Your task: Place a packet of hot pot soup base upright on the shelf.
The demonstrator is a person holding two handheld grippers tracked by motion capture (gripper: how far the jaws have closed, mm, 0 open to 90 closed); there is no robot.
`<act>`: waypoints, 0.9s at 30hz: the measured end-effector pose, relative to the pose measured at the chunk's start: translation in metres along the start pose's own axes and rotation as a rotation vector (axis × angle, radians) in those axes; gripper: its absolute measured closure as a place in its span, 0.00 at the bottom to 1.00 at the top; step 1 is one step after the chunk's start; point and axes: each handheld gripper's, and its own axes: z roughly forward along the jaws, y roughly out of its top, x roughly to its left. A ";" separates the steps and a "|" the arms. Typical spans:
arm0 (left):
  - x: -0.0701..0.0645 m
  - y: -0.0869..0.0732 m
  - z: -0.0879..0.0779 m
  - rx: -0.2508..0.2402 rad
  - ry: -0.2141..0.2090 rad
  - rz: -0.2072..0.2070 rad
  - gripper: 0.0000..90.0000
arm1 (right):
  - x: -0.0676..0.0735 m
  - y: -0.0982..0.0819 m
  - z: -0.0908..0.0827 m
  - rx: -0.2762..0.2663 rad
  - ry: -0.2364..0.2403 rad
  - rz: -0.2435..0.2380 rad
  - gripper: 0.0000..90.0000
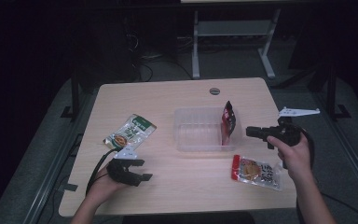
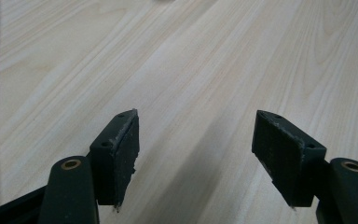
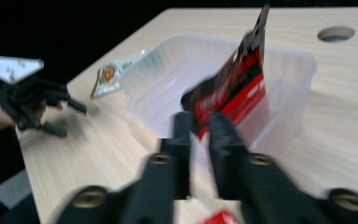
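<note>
Three snack packets, one clear tray (image 1: 186,140), two grippers on table (image 1: 177,95). Red-black packet (image 1: 228,119) stands in tray's 3 o'clock end; green packet (image 1: 130,131) at 9, orange packet (image 1: 256,171) at 5 — print unreadable. Right gripper (image 1: 251,132) fingers near-closed, empty; left gripper (image 1: 140,170) fingers wide, empty.

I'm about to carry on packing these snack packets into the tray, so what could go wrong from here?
1. The red and black packet stands on edge against the clear tray's right wall, so it may flop out.
2. The right gripper, shut and empty, sits close beside it and could knock it.
3. The light tray could slide if pushed.
</note>
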 end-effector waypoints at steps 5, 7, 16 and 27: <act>0.000 0.001 0.000 0.003 0.000 0.005 0.35 | 0.004 -0.014 -0.011 0.053 -0.020 0.004 1.00; -0.001 0.001 0.001 0.001 0.000 0.005 0.35 | 0.004 -0.020 -0.013 0.071 -0.026 0.008 1.00; -0.001 0.001 0.001 0.000 0.000 0.007 0.35 | 0.005 -0.045 -0.019 0.145 -0.057 0.043 1.00; -0.002 0.002 0.002 0.012 -0.001 0.016 0.35 | 0.002 -0.071 0.005 0.337 -0.119 0.042 1.00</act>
